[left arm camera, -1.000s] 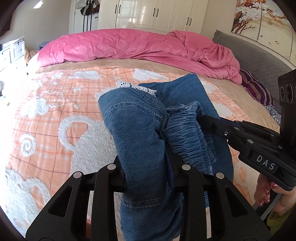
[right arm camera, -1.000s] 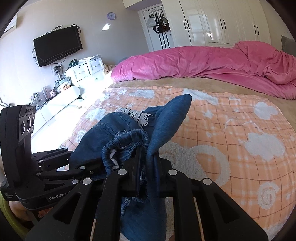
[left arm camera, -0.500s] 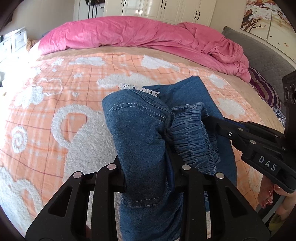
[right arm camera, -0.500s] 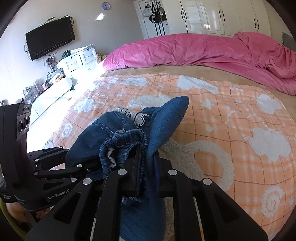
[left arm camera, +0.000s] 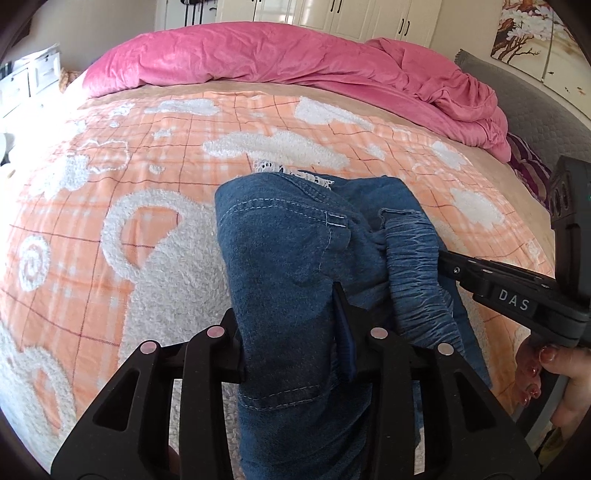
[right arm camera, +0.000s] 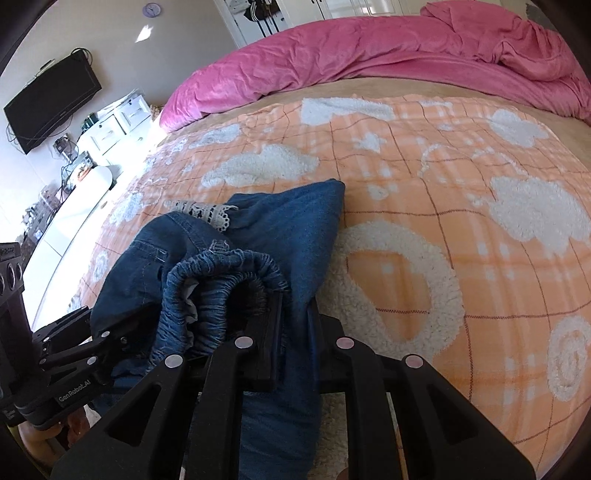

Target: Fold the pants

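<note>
The blue denim pants (left arm camera: 288,258) with an elastic gathered waistband (left arm camera: 413,266) and white lace trim (left arm camera: 291,173) hang bunched above the orange bedspread (left arm camera: 147,155). My left gripper (left arm camera: 291,325) is shut on a denim fold at one side of the waist. My right gripper (right arm camera: 295,310) is shut on the waistband (right arm camera: 221,291) and cloth beside it. Each gripper shows in the other's view: the right one in the left wrist view (left arm camera: 480,277), the left one in the right wrist view (right arm camera: 92,343). The pants' far end (right arm camera: 314,206) rests on the bed.
A crumpled pink duvet (left arm camera: 295,59) lies across the far side of the bed. A grey headboard (left arm camera: 535,107) is at the right. A white dresser (right arm camera: 114,125) and wall TV (right arm camera: 51,99) stand left of the bed. White wardrobes (left arm camera: 351,18) line the back wall.
Both grippers have tilted down and lowered toward the bed, still holding the pants. The pants' far end now lies lower and flatter on the bedspread.
</note>
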Tool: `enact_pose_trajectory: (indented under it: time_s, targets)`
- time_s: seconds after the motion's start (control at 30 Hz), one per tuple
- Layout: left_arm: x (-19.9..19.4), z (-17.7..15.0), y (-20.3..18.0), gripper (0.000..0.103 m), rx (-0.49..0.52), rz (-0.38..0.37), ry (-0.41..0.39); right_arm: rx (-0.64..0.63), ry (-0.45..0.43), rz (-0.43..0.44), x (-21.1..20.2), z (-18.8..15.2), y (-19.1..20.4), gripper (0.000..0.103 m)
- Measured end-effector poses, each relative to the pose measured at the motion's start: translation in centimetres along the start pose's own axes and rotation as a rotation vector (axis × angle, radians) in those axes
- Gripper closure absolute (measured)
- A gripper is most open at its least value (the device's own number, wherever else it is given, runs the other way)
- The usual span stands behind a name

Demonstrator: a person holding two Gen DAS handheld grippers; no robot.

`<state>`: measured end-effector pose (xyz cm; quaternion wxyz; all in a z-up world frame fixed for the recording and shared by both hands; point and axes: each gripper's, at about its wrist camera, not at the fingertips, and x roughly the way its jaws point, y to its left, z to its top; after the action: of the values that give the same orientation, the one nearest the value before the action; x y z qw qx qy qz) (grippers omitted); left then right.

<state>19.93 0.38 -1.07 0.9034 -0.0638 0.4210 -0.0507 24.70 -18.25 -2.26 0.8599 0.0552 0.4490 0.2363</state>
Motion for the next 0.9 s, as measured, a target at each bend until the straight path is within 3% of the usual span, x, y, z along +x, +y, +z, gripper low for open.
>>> enact_pose_trajectory:
  time_s: [0.13,0.3,0.4,0.73,0.83,0.9]
  targets:
    - [0.1,-0.1,0.0,0.071,-0.003,0.003,0.002,0.030,0.018,-0.038,0.5,-0.4,-0.6,0.074]
    - [0.0,-0.4,-0.1,0.068,-0.001,0.008,0.003,0.011,0.015,-0.066,0.4,-0.6,-0.4,0.072]
    - [-0.1,-0.6,-0.1,0.067,-0.007,0.012,0.002,-0.007,0.010,-0.097,0.0,-0.8,-0.1,0.054]
    - [-1.7,-1.6,0.4,0.051,-0.040,0.012,-0.008,0.040,0.005,-0.080,-1.9,-1.8,-0.8,0.041]
    - [-2.5,-1.8,0.7,0.046,-0.052,0.011,-0.019,0.025,-0.010,-0.102,-2.6,-2.3,-0.4,0.029]
    - [-3.1,-1.9,1.1,0.044,-0.063,0.009,-0.028,0.019,-0.023,-0.107,-3.1,-2.6,-0.2,0.029]
